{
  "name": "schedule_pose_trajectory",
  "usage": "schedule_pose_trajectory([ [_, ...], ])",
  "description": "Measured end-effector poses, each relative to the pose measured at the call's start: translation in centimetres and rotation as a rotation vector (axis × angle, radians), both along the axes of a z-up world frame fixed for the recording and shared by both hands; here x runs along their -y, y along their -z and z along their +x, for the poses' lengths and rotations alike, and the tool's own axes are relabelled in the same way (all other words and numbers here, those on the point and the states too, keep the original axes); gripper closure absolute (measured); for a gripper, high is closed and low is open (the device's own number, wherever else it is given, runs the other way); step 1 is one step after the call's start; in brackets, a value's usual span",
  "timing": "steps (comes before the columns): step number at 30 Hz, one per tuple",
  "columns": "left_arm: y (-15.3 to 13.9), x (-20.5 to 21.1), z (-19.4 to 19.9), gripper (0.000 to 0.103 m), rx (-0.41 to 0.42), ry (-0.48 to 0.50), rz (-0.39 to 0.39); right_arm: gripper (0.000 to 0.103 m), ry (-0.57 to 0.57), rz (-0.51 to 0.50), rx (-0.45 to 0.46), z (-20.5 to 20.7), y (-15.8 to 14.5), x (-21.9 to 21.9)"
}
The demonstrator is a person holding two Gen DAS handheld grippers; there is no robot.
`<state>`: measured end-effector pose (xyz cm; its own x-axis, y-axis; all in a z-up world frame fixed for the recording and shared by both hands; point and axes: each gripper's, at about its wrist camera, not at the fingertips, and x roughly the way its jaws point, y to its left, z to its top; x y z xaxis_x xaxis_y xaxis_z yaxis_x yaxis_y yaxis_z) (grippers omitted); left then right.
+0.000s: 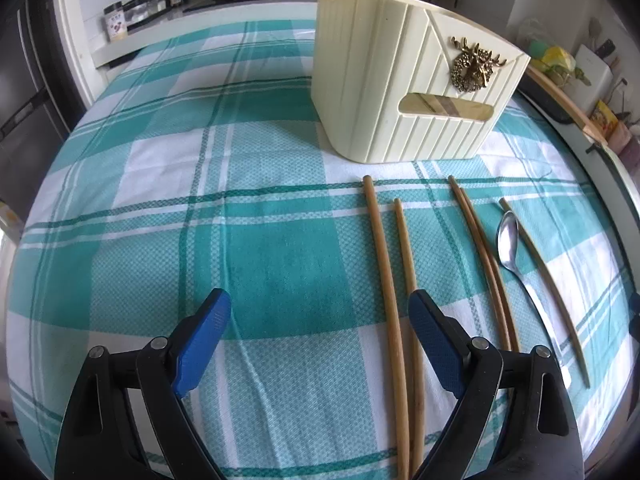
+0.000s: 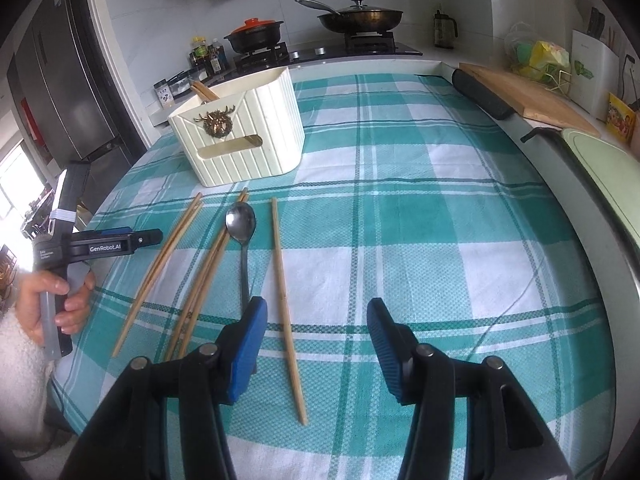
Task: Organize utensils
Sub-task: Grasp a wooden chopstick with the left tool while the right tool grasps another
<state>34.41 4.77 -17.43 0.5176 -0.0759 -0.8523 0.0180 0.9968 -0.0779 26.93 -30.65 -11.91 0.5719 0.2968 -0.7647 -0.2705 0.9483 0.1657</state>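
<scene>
The left gripper [image 1: 318, 312] hangs over the teal-and-white checked tablecloth [image 1: 160, 184] with its blue-padded jaws spread wide and nothing between them; the nearest pair of wooden chopsticks [image 1: 390, 280] lies just inside its right finger, one stick passing under that pad from this view. Further right lie a second pair of chopsticks [image 1: 484, 260], touching along their length, then a metal spoon [image 1: 508, 246] with its bowl toward the holder, then a single chopstick [image 1: 548, 280]. The cream ribbed utensil holder [image 1: 400, 80] with a brass deer ornament [image 1: 474, 64] stands beyond the tips, two chopsticks already in it. The right gripper [image 2: 316, 328] is about half open and empty; the single chopstick [image 2: 286, 300] runs between its fingers, close to the left one, and the spoon [image 2: 241, 222] handle disappears behind that finger.
</scene>
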Motion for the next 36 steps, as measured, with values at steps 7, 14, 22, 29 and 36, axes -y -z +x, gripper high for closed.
schedule_pose_trajectory([
  [7, 1.2, 0.9, 0.8, 0.012, -0.005, 0.008, 0.098, 0.05, -0.015, -0.022, -0.002, 0.5, 0.2, -0.1],
  [14, 1.2, 0.9, 1.5, 0.01, 0.005, 0.014, 0.129, 0.05, -0.128, -0.09, -0.025, 4.2, 1.7, -3.6],
  [22, 1.0, 0.2, 1.2, 0.011, -0.005, 0.038, 0.176, 0.068, -0.264, -0.19, -0.161, 8.3, 5.2, -7.3],
  [29, 0.9, 0.4, 2.5, 0.025, -0.034, 0.082, 0.154, 0.077, -0.349, -0.25, -0.157, 10.8, 5.3, -9.7],
  [36, 0.5, 1.1, 4.7, 0.071, -0.077, 0.114, 0.083, 0.078, -0.337, -0.254, -0.134, 14.6, 5.4, -11.9],
])
